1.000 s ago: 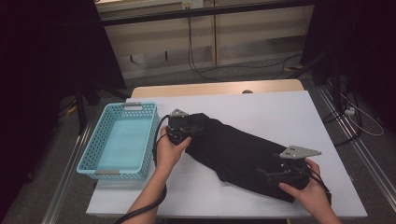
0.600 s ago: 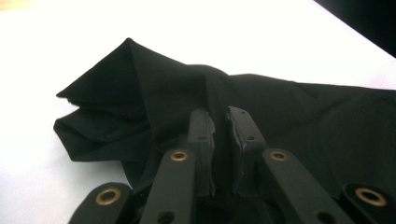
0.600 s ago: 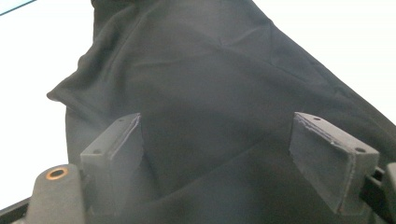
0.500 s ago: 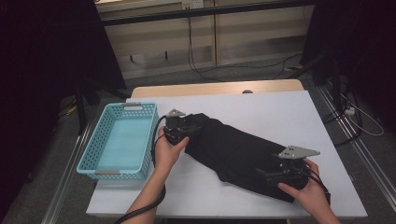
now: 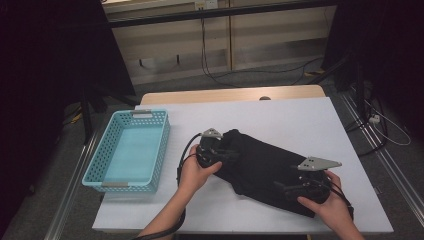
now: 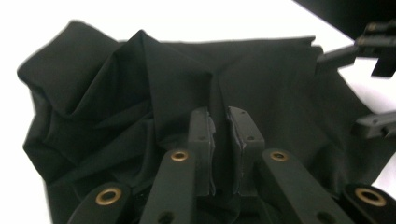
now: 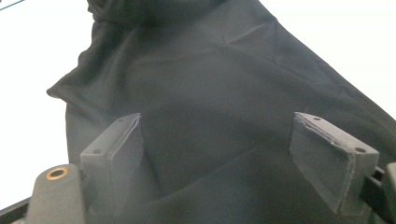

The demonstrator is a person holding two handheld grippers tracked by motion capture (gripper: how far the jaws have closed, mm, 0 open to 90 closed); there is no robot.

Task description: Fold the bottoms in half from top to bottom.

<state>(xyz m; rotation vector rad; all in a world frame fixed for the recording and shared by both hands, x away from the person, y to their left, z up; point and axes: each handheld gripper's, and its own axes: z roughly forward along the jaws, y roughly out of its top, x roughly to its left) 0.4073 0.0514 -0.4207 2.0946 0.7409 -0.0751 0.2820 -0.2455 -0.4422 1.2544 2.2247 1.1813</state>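
High view: a black garment (image 5: 265, 167) lies slantwise across the white counter (image 5: 280, 120), running from near the middle down toward the person's right-hand corner, with a turquoise basket (image 5: 131, 150) standing just beside it at the counter's left edge. The person's left hand (image 5: 194, 172) brings the left tool (image 5: 220, 150) to the garment's upper, bunched end, while the right hand (image 5: 327, 202) rests the right tool (image 5: 292, 189) on the lower end, a grey three-cornered plate (image 5: 317, 163) showing on top of it.

Left gripper view: the left tool (image 6: 219, 140) is clenched on a raised ridge of the black cloth (image 6: 140, 93), its two jaws nearly together with the fold pinched between the pads; the fabric around it is heaped in soft creases, and the other tool's black arms show at the far right edge.

Right gripper view: the right tool (image 7: 217, 154) stands released, its jaws spread wide, the smooth dark cloth (image 7: 210, 84) lying flat between and beneath them, and the pads do not press on it. White counter (image 7: 32, 56) shows on both sides of the fabric.
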